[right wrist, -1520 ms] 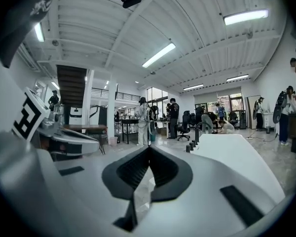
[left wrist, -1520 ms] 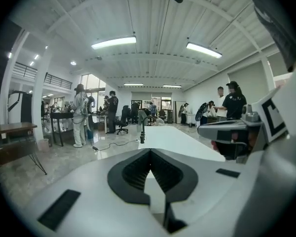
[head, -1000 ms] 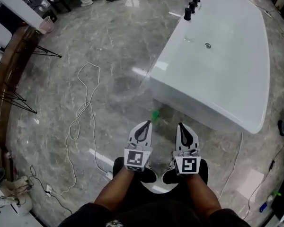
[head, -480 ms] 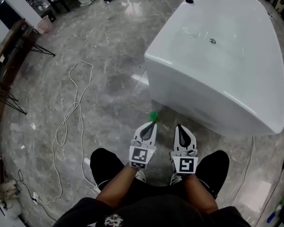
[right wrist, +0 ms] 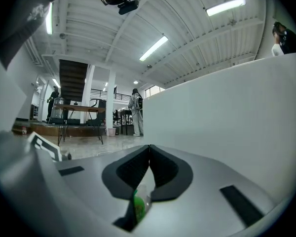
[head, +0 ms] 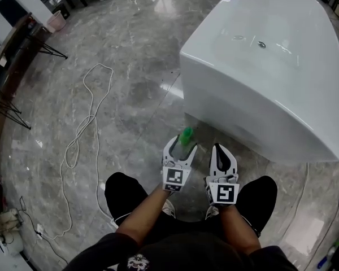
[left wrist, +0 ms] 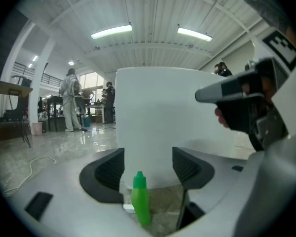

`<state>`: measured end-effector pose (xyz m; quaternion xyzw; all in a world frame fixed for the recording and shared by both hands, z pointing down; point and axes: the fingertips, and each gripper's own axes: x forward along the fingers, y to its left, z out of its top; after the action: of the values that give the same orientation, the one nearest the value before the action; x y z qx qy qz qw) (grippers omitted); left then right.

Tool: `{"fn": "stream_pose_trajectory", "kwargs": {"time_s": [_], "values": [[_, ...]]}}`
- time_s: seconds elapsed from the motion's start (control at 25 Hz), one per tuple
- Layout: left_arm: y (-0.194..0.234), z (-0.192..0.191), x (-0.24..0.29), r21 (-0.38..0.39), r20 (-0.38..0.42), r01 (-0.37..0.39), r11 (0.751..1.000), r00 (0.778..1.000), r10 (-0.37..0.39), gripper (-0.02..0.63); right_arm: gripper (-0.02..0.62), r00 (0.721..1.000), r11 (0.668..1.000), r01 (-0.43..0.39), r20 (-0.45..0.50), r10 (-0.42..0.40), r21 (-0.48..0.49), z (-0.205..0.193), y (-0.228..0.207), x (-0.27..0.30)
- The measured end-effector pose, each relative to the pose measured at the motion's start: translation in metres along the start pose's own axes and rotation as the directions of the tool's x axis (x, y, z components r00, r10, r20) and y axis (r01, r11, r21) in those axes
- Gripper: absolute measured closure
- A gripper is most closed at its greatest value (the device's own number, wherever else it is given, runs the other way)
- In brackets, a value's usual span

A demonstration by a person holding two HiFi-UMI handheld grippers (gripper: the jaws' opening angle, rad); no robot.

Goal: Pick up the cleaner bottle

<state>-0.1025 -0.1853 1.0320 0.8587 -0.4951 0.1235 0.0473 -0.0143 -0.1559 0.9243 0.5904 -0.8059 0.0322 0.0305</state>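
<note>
The cleaner bottle (head: pixel 186 135) is standing upright on the floor (head: pixel 130 95), just beside the foot of the bathtub (head: pixel 260 83). The step in hand, as I judge it, is bringing the left tool (head: pixel 181 147) around the bottle. To do it well, the tool should be going in low and level until the bottle's body, not its narrow top, is sitting centred between the pads. Only then should it be closing, because a push from one jaw could be tipping the bottle toward the bathtub.

The left tool's jaws are opening wide, with the bottle between them and touching neither pad. The right tool (head: pixel 222 154), also near the bathtub's foot, is keeping its jaws together and holding nothing.
</note>
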Motion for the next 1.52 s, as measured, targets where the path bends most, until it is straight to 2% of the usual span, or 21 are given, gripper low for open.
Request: {"fn": "stream_pose_trajectory", "kwargs": {"time_s": [0.04, 0.2, 0.56, 0.72, 0.88, 0.96, 1.08, 1.2, 1.4, 1.52], "values": [[0.002, -0.014, 0.008, 0.012, -0.017, 0.014, 1.0, 1.0, -0.014, 0.302, 0.578, 1.0, 1.0, 0.0, -0.003, 0.0, 0.001, -0.001, 0.001, 0.001], [0.011, -0.068, 0.037, 0.028, -0.106, 0.056, 0.998, 0.993, -0.052, 0.288, 0.578, 1.0, 1.0, 0.01, -0.008, -0.01, 0.002, -0.004, 0.003, -0.002], [0.022, -0.148, 0.086, -0.025, -0.227, 0.01, 1.0, 0.974, -0.015, 0.288, 0.578, 0.999, 1.0, 0.017, -0.052, -0.017, -0.004, -0.015, 0.008, -0.009], [0.025, -0.172, 0.101, 0.004, -0.241, 0.006, 1.0, 0.971, -0.005, 0.288, 0.578, 0.998, 1.0, 0.021, -0.058, -0.021, 0.0, -0.02, 0.01, -0.019], [0.023, -0.171, 0.115, 0.027, -0.221, 0.009, 1.0, 0.975, -0.003, 0.29, 0.578, 0.999, 0.999, 0.032, -0.015, -0.032, 0.018, -0.019, 0.007, -0.025], [0.02, -0.17, 0.118, 0.039, -0.213, 0.007, 0.999, 0.977, 0.002, 0.291, 0.578, 0.999, 0.998, 0.047, -0.029, -0.045, 0.046, -0.021, 0.006, -0.027], [0.024, -0.173, 0.118, 0.053, -0.207, -0.011, 0.999, 0.978, 0.022, 0.344, 0.578, 0.999, 0.995, 0.051, -0.009, -0.05, 0.084, -0.019, 0.008, -0.028], [0.024, -0.172, 0.12, 0.064, -0.208, -0.007, 0.998, 0.978, 0.02, 0.401, 0.578, 0.998, 0.995, 0.058, -0.02, -0.056, 0.083, -0.023, 0.008, -0.029], [0.023, -0.172, 0.119, 0.041, -0.225, 0.006, 0.999, 0.974, 0.003, 0.416, 0.578, 0.999, 0.997, 0.035, -0.022, -0.034, 0.072, -0.024, 0.015, -0.03], [0.024, -0.156, 0.117, 0.03, -0.201, -0.006, 1.0, 0.98, 0.011, 0.417, 0.578, 0.999, 0.998, 0.038, -0.029, -0.037, 0.057, -0.024, 0.015, -0.033]]}}
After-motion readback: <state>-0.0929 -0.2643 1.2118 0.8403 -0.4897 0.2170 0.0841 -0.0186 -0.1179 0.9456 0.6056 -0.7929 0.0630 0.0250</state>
